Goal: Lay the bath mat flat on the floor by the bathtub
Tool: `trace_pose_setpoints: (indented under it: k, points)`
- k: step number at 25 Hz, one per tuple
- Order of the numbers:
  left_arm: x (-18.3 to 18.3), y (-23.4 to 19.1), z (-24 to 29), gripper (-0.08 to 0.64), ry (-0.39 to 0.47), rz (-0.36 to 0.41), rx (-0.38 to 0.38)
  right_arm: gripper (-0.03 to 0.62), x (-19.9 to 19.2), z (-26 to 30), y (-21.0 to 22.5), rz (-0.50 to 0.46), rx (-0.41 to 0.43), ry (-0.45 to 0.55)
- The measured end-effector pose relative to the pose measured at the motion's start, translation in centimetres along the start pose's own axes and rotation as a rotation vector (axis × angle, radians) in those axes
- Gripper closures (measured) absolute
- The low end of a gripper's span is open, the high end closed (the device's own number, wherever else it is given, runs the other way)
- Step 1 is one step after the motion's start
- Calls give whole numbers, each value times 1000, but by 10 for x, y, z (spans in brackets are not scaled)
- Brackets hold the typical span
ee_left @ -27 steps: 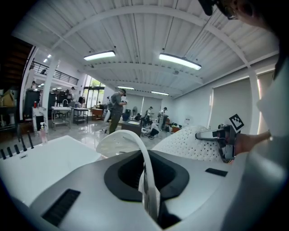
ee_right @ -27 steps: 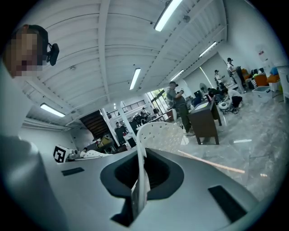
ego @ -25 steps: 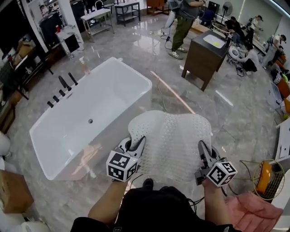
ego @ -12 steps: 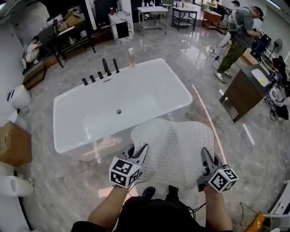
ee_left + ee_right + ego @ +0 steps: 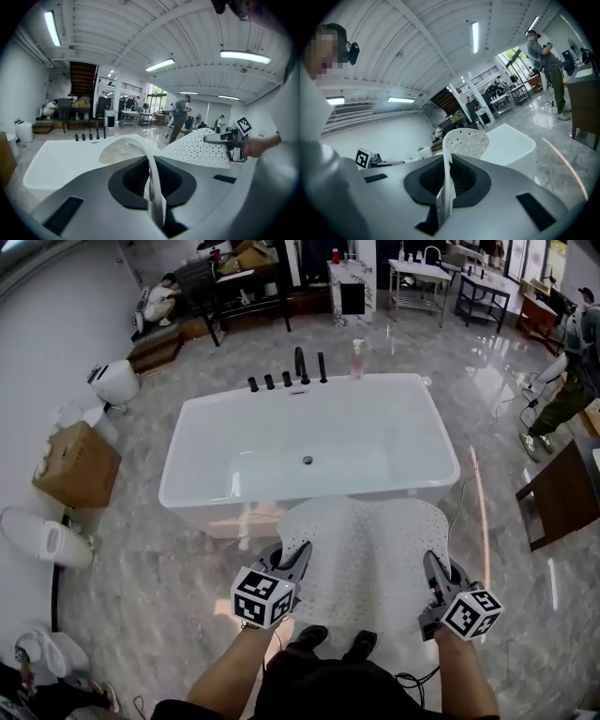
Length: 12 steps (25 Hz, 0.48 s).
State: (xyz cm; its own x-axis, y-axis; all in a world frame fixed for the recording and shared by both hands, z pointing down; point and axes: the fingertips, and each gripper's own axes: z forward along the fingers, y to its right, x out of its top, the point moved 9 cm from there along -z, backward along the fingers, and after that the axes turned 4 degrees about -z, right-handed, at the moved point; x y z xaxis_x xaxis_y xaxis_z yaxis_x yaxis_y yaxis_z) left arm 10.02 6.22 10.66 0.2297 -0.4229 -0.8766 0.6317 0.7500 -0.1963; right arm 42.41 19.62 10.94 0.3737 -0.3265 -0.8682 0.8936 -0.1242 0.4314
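Note:
A white perforated bath mat [image 5: 364,545] hangs spread between my two grippers, above the floor in front of the white bathtub [image 5: 309,442]. Its far edge reaches the tub's near wall in the head view. My left gripper [image 5: 298,553] is shut on the mat's near left corner. My right gripper [image 5: 432,565] is shut on the near right corner. In the left gripper view the mat's edge [image 5: 153,183] runs pinched between the jaws, with the tub [image 5: 61,159] beyond. In the right gripper view the mat [image 5: 463,140] curls up out of the shut jaws.
Black faucet fittings [image 5: 286,379] and a soap bottle [image 5: 357,359] stand on the tub's far rim. A cardboard box [image 5: 80,465] and a toilet [image 5: 42,540] are at the left, a dark cabinet [image 5: 562,493] and a standing person [image 5: 574,362] at the right. The holder's shoes [image 5: 333,641] are below the mat.
The view has swung left, so the tub now lies square across in front. Both grippers have carried the mat toward the tub's near side, still holding its corners.

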Motion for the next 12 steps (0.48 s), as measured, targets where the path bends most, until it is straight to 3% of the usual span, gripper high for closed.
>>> trace_pose_setpoints:
  k: [6,12]
  points:
    - [-19,-4,-13,538,22,-49,123,571,-8,40,2,-32,132,-63]
    - [-46,-22,-31,538,19,-116,189,571,-20,69,-14,-46,185,-124]
